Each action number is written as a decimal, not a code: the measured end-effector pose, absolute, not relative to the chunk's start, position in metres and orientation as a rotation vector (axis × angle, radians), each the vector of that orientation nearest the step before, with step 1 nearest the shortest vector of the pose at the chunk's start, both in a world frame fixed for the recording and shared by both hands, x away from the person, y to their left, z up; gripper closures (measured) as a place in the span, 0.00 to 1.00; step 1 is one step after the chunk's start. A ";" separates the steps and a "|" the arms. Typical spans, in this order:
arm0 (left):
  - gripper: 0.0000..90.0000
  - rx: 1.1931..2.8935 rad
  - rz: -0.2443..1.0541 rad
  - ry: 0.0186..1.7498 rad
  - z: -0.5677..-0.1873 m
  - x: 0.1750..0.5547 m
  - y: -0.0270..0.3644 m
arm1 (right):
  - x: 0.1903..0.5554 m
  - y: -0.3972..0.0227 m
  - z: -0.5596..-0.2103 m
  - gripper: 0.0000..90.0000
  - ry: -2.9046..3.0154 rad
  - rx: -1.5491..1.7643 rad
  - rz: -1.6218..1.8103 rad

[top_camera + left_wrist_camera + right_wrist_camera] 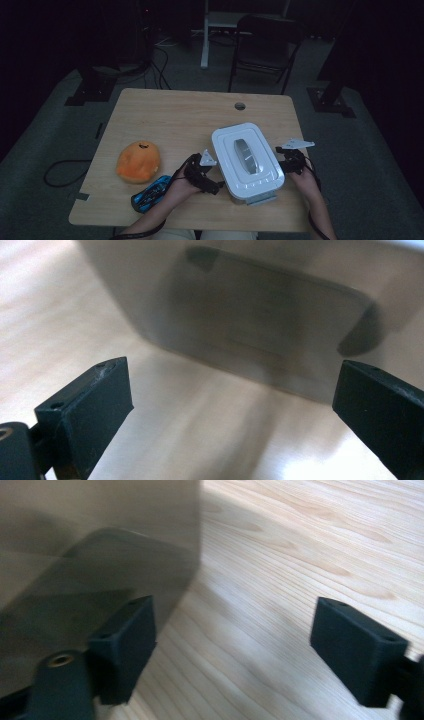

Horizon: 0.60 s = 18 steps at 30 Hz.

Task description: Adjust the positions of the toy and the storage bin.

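box [247,160] sits right of centre in the high view, white, lid on, long axis running from upper left toward lower right of the frame. i have it flanked: left gripper [206,176] just beside its left wall, right gripper [291,159] just beside its right wall, about equally near. both grippers gape wide, nothing between the pads. orange plush [138,161] and blue object [151,193] lie well left on the worktop [170,115], not in the way.
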<state>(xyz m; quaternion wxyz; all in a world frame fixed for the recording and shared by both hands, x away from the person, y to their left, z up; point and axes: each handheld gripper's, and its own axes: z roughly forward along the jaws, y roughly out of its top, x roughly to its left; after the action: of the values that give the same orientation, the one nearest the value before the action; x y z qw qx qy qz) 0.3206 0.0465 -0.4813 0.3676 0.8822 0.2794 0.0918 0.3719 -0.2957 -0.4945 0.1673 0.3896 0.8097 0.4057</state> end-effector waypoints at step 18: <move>0.04 2.306 0.205 0.639 -0.515 0.293 0.060 | 0.333 -0.328 -0.420 0.13 2.058 1.299 1.211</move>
<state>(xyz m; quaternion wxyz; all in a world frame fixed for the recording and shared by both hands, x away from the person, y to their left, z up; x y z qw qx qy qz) 0.2927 0.0597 -0.5146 0.3615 0.8952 0.2481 0.0795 0.3326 -0.3282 -0.4197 0.2102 0.4671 0.7402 0.4356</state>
